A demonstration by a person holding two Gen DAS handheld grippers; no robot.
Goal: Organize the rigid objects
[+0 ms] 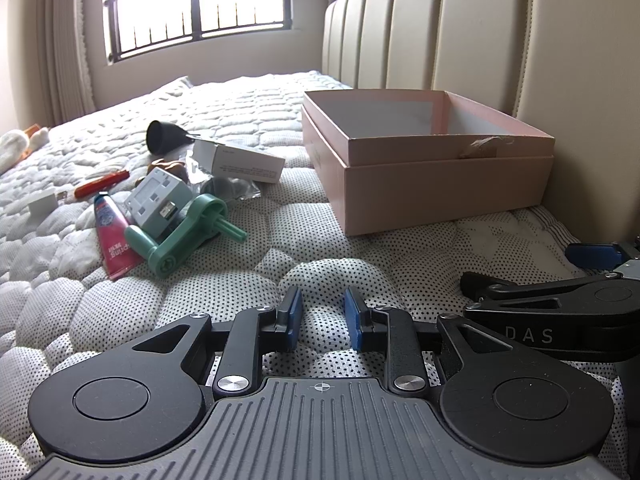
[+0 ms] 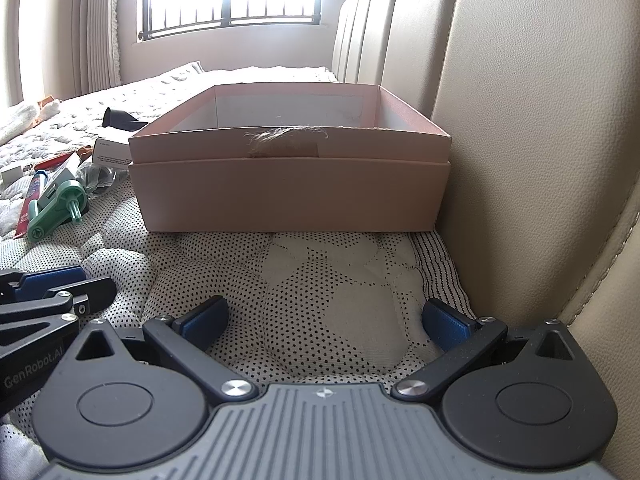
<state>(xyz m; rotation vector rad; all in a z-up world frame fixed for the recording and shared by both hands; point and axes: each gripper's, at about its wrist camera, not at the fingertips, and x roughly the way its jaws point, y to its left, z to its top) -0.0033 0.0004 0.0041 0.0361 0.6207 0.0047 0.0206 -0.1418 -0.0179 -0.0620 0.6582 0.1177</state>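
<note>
Both tools low over the mattress (image 1: 248, 92), nothing picked yet. My left gripper (image 1: 320, 318) has fingers parted a little, empty; my right gripper (image 2: 324, 320) is spread wide, empty, facing the pink box (image 2: 292, 184). Box sits open against the padded headboard (image 2: 520, 100), likely as the bin. The clutter lies left of it in a heap: green handle (image 1: 188, 236), grey gadget (image 1: 158, 200), pink tube (image 1: 112, 240), white carton (image 1: 244, 162), black funnel (image 1: 162, 136). Barred window (image 1: 192, 4) beyond, strong backlight.
</note>
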